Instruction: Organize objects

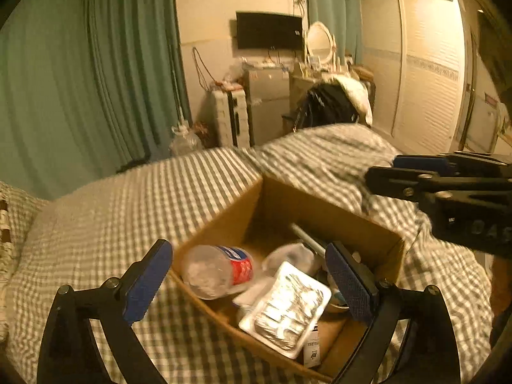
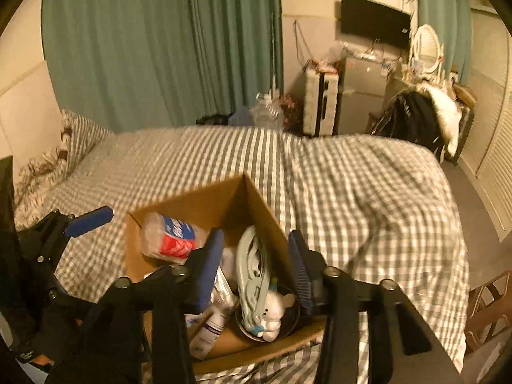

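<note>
Both claws, left gripper (image 1: 248,283) and right gripper (image 2: 256,268), hang released over the cardboard box (image 1: 336,214); next, probably grab the plastic bottle (image 1: 217,270).

An open brown cardboard box (image 1: 320,211) sits on the bed with the grey-and-white checked cover (image 1: 134,198). Inside it, a clear plastic bottle with a red-and-blue label (image 1: 220,268) lies on its side against the left wall. To its right rests a white tray of foil-wrapped pieces (image 1: 288,307), tilted. At the right end stands a dark round cup (image 2: 288,320) holding a small white plush toy (image 2: 275,310) and a pale green hanger-like piece (image 2: 252,268). A checked pillow (image 2: 73,140) lies at the bed's left end. Behind the bed hang long green curtains (image 2: 160,41); to their right stand a white suitcase (image 2: 320,105) and a grey fridge (image 2: 361,96).
</note>
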